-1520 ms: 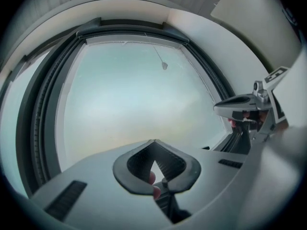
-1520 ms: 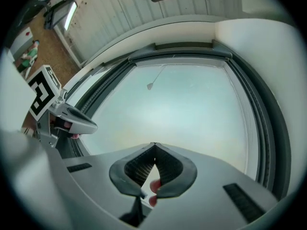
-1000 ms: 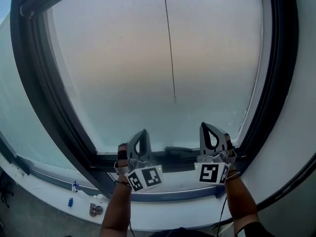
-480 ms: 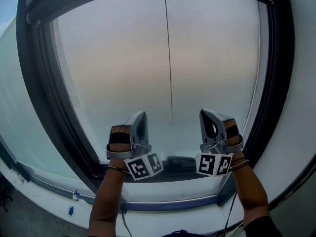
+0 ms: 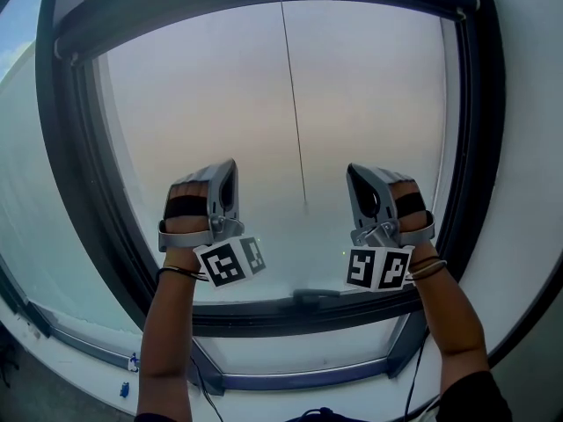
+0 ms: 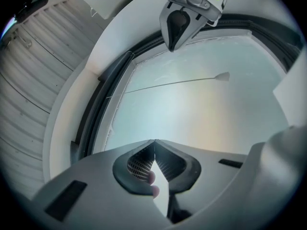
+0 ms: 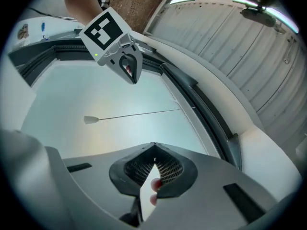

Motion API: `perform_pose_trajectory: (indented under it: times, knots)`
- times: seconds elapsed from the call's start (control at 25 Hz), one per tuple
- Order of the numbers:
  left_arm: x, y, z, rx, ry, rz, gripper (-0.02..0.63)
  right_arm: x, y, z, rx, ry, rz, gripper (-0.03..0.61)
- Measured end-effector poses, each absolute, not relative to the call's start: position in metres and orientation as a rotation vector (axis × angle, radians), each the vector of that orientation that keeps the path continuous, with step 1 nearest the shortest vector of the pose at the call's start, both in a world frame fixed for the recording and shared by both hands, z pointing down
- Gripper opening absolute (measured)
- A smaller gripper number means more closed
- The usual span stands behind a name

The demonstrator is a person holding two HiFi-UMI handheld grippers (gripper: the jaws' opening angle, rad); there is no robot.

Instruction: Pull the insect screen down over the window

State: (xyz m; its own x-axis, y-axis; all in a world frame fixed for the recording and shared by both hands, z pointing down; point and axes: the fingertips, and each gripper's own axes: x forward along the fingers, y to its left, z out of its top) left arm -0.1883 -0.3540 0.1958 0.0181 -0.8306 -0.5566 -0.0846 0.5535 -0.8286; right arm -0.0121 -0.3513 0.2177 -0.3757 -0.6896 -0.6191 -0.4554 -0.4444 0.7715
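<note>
The window [image 5: 369,104] fills the space ahead of both grippers, with its dark top bar [image 5: 264,3] well above them. Only the gripper views show the ribbed panelling [image 7: 249,47] beside the frame. The pull cord [image 5: 295,112] hangs between the left gripper [image 5: 230,167] and the right gripper [image 5: 352,172]. Both have their jaws pressed together on nothing. The insect screen itself cannot be made out. The marker cubes [image 5: 230,262] bear only black-and-white square patterns.

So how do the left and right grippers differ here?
The left gripper is left of the cord, the right gripper right of it. The left gripper's cube sits tilted; the right gripper's cube sits nearly level. Both are shut, empty, held up before the window.
</note>
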Motion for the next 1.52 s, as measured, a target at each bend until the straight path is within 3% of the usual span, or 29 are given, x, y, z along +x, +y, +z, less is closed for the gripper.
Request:
perform_pose_trajectory:
  times: [0.52,1.2,1.32,1.52]
  knots:
    - [-0.226,-0.340,0.093,-0.633,1.519,-0.677,0.003,-0.010,-0.352,0.129,1.619,-1.233,-2.002,0.003]
    - [-0.197,-0.311,-0.014,-0.634,1.515,-0.539,0.005,-0.023,-0.346,0.021,1.628,-0.945,-2.064,0.005]
    - [-0.188,-0.308,-0.029,-0.598,1.492,-0.549,0.091,-0.026,-0.340,-0.004,1.640,-0.962,-2.069,0.005]
    - [-0.192,-0.321,-0.048,-0.565,1.515,-0.637,0.148,-0.022,-0.345,-0.035,1.647,-1.012,-2.000,0.074]
